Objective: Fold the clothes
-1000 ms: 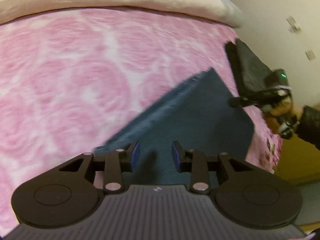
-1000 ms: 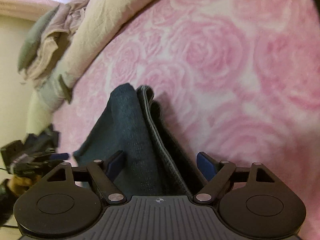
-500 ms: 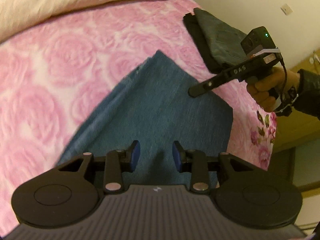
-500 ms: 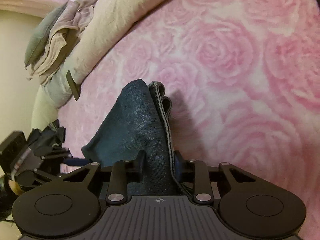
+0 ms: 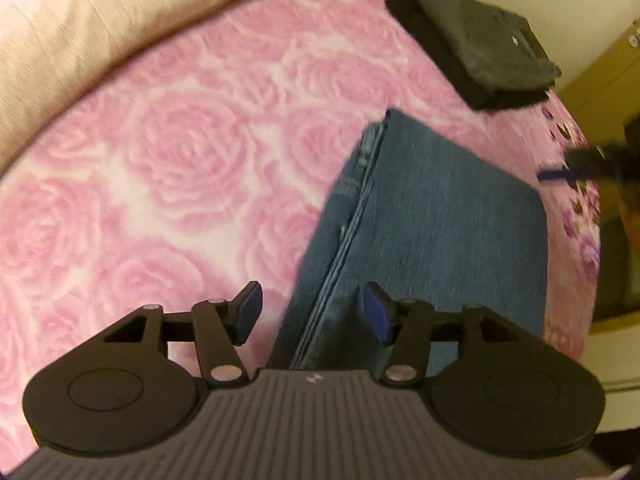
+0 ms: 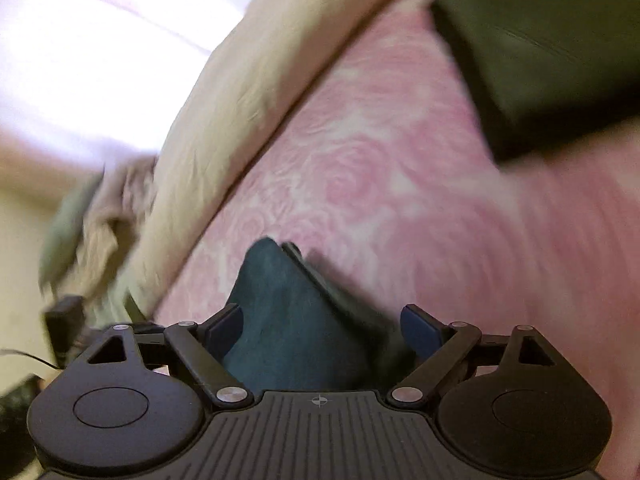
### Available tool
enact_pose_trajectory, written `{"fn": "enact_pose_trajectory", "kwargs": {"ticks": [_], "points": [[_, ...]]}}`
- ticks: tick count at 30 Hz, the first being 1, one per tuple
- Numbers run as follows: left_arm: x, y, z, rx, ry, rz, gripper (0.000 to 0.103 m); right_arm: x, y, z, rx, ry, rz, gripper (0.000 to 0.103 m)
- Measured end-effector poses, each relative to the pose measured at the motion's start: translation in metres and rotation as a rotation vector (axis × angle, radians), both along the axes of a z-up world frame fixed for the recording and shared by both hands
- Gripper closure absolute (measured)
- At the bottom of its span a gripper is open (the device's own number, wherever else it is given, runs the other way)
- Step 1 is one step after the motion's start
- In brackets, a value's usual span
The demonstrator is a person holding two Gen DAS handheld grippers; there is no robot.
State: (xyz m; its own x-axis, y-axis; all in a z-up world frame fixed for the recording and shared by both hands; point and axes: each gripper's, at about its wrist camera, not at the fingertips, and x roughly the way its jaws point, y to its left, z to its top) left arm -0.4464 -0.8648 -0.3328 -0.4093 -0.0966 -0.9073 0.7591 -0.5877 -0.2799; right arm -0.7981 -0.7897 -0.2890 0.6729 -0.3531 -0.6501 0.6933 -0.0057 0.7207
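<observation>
Fingers first: we see the left gripper (image 5: 311,314) with its blue pads apart and its jaws opening, poised over the near edge of the folded blue denim jeans (image 5: 432,216), the pads not pressing the cloth. Our right gripper (image 6: 322,330) has its jaws spread wide and opening too; a corner of the jeans (image 6: 288,312) shows between the pads, untouched by either one.

Much is hard to make out. The right wrist view is smeared with motion, so the pile of beige and grey cloth (image 6: 100,216) at its left edge is a blur. The left wrist view cuts the right gripper (image 5: 576,166) down to a dark streak with a blue tip at the right border.

Only the left view shows the jeans as a flat folded rectangle, seam edges stacked along its left side, lying on the pink rose-patterned bedspread (image 5: 160,168). Beyond them lies a folded dark grey garment (image 5: 480,40), apart from the jeans and near the bed's right edge; the right view shows it (image 6: 552,52) too. A cream pillow (image 5: 60,40) runs along the far side. Left of the jeans the bedspread is bare and wide.
</observation>
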Motion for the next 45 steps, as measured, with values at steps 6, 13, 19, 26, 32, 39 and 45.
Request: {"fn": "enact_pose_trajectory", "kwargs": {"ticks": [6,13,19,26,32,39,45], "points": [[0.002,-0.007,-0.026,0.078,-0.023,-0.106,0.050,0.035,0.073,-0.052,0.150,-0.113,-0.112,0.015],[0.018,-0.011,-0.044,0.171,0.042,-0.118,0.051,0.075,0.073,-0.087,0.197,-0.112,-0.239,0.033],[0.032,0.000,-0.060,0.232,0.087,-0.104,0.055,0.075,0.051,-0.082,0.236,-0.068,-0.155,0.062],[0.048,0.032,-0.053,0.209,0.151,0.023,0.067,0.099,-0.013,-0.044,0.157,0.062,0.073,0.068],[0.042,0.090,-0.051,0.199,0.212,0.319,0.067,0.184,-0.121,-0.011,-0.037,0.236,0.473,0.068],[0.042,0.102,-0.050,0.223,0.261,0.478,0.065,0.257,-0.153,-0.028,-0.153,0.377,0.671,0.051],[0.082,0.078,-0.010,0.105,0.200,0.377,0.061,0.172,-0.086,0.010,-0.225,0.323,0.322,0.032]]}}
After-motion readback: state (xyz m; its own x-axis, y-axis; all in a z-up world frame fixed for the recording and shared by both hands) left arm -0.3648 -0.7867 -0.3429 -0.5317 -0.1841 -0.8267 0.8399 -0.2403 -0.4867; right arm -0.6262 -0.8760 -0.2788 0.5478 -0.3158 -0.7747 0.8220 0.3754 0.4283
